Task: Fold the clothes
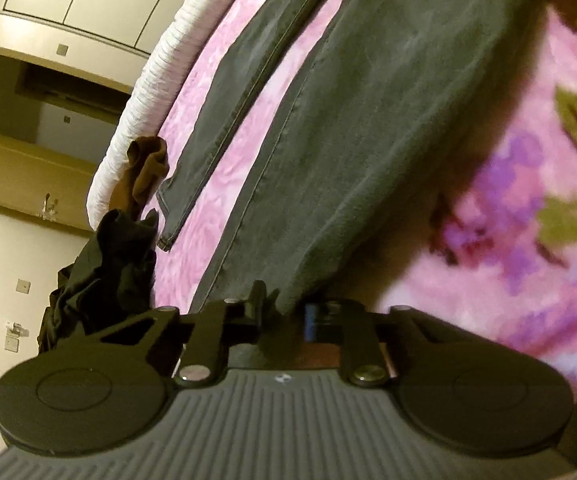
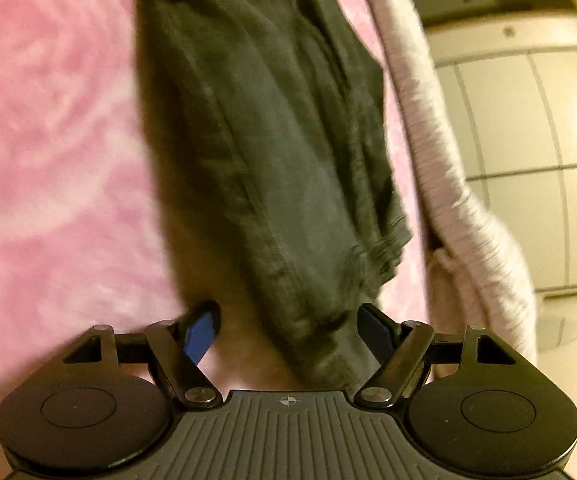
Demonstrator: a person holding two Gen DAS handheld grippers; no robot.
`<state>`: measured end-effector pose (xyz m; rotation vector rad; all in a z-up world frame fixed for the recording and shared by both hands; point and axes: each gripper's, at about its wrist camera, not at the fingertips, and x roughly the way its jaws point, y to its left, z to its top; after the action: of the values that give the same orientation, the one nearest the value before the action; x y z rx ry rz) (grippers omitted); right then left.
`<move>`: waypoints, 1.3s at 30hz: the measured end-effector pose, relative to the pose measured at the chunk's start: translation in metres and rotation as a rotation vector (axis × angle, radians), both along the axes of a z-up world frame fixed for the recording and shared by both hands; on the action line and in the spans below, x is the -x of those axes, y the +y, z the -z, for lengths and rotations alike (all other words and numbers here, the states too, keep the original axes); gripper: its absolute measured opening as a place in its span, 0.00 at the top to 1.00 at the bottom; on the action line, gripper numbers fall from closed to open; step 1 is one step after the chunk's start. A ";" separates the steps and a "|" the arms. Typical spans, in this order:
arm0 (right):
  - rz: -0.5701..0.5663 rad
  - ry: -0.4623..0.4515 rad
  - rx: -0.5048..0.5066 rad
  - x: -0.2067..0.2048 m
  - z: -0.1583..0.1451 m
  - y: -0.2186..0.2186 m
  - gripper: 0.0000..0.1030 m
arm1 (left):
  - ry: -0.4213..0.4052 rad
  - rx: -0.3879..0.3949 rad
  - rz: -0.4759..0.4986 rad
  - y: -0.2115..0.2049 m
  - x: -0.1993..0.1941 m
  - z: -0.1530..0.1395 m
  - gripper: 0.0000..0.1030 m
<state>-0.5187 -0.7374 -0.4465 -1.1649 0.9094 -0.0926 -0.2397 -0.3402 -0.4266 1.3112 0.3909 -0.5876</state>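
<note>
Your left gripper (image 1: 284,312) is clenched on the near edge of the grey jeans (image 1: 348,128). Your right gripper (image 2: 288,320) is released, jaws straddling the bunched denim edge without pinching it. From both tongs the jeans run lengthwise away across the plush pink floral blanket (image 1: 508,240). The denim looks stiff, seamed and heavy.

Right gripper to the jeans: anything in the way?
Nothing visible. The right gripper is open, its blue-padded fingers straddling the near end of the grey jeans on the pink blanket. No other item lies between pads and fabric.
</note>
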 end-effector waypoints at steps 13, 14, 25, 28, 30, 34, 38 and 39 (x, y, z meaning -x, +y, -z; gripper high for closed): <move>0.068 0.020 -0.140 -0.047 -0.111 -0.044 0.92 | 0.148 -0.045 -0.050 -0.006 -0.021 -0.148 0.94; 0.059 0.023 -0.145 -0.056 -0.126 -0.046 0.92 | 0.152 -0.048 -0.043 -0.010 -0.026 -0.160 0.94; 0.033 0.196 -0.157 -0.222 -0.208 -0.084 0.93 | 0.459 -0.052 -0.022 -0.089 -0.182 -0.213 0.94; 0.068 0.246 -0.155 -0.275 -0.199 -0.097 0.93 | 0.537 -0.080 0.002 -0.113 -0.230 -0.195 0.93; 0.096 0.283 -0.151 -0.308 -0.189 -0.103 0.93 | 0.559 -0.093 0.017 -0.129 -0.259 -0.178 0.92; 0.156 0.321 -0.156 -0.357 -0.162 -0.114 0.93 | 0.600 -0.101 0.035 -0.161 -0.317 -0.145 0.90; 0.207 0.324 -0.162 -0.392 -0.132 -0.120 0.91 | 0.565 -0.063 -0.004 -0.190 -0.348 -0.114 0.80; 0.226 0.317 -0.152 -0.399 -0.124 -0.120 0.85 | 0.541 -0.058 -0.014 -0.195 -0.352 -0.108 0.78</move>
<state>-0.1194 -0.8576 -0.3222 -0.9462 1.3057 -0.0209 0.1121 -0.5352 -0.3189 1.1910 0.8640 -0.9251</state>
